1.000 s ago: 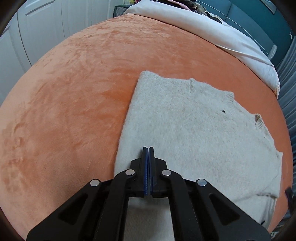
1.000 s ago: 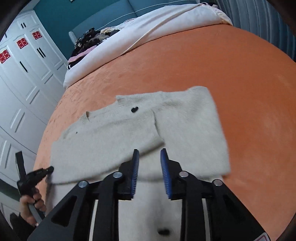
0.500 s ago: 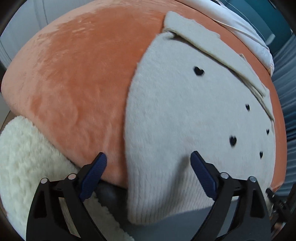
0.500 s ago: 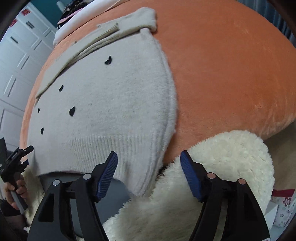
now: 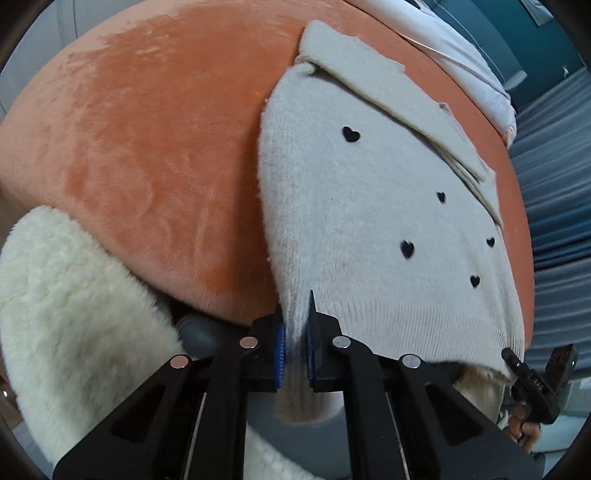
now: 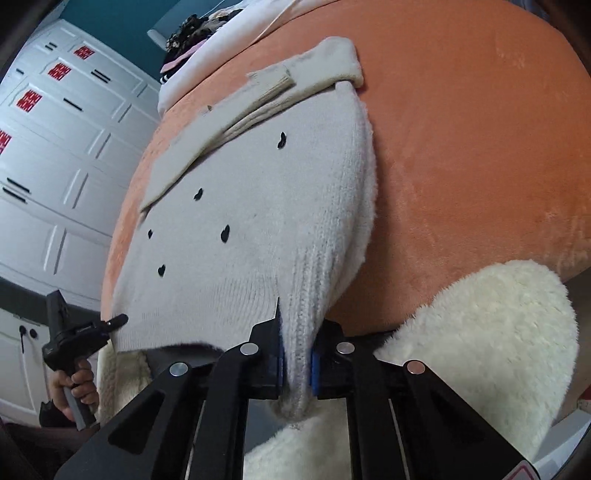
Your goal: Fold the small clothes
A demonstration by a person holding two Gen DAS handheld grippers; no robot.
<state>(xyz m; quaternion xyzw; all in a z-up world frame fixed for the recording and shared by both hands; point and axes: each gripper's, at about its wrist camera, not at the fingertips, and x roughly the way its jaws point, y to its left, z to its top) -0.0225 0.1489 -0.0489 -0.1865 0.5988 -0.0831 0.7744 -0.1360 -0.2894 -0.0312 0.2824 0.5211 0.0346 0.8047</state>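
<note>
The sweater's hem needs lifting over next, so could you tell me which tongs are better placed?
Neither alone: the left tongs and right tongs are closing on opposite corners of the sweater hem, so lift with both.

An orange plush bedspread (image 5: 147,155) covers the bed, a white duvet (image 5: 476,74) bunched at its far end. White panelled wardrobes (image 6: 55,155) (red stickers on the doors) meet a teal wall (image 6: 122,22).

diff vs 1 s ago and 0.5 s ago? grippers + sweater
Both grippers left the sweater's middle for its ribbed hem at the bed's near edge, opening wide on the way. Now the left gripper and right gripper are closing, each with a hem corner of the sweater between its pads. Unchanged: the sweater lies flat on the orange bedspread, sleeves folded across the top.
</note>
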